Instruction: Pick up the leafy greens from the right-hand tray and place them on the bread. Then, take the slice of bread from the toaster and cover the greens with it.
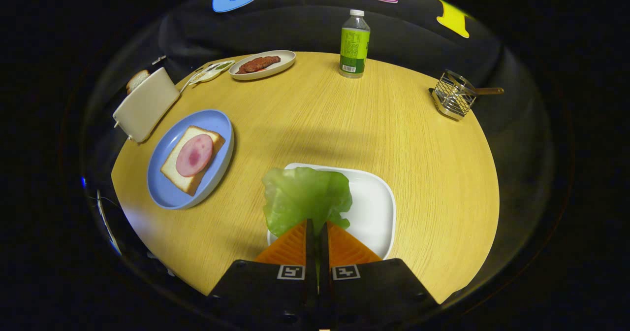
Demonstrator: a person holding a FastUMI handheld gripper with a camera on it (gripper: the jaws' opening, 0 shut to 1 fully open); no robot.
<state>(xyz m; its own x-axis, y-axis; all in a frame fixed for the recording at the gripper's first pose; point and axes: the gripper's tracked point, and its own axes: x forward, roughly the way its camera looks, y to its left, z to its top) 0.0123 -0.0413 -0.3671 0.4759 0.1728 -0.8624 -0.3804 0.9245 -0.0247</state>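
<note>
My gripper (316,224) is shut on the leafy greens (302,198), a pale green leaf that stands up from between the fingertips above the white tray (376,208). To the left of the fingers lies a blue plate (170,193) with a slice of bread (184,173) topped by a round pink slice of ham (194,154). Beyond the plate stands the white toaster (145,104), with a slice of bread (137,80) sticking out of its top.
At the far side of the round wooden table (344,124) stand a green-labelled bottle (354,43), an oval white dish with a piece of meat (263,64) and a small dish (212,71) beside it. A wire rack (455,95) with a wooden handle sits far right.
</note>
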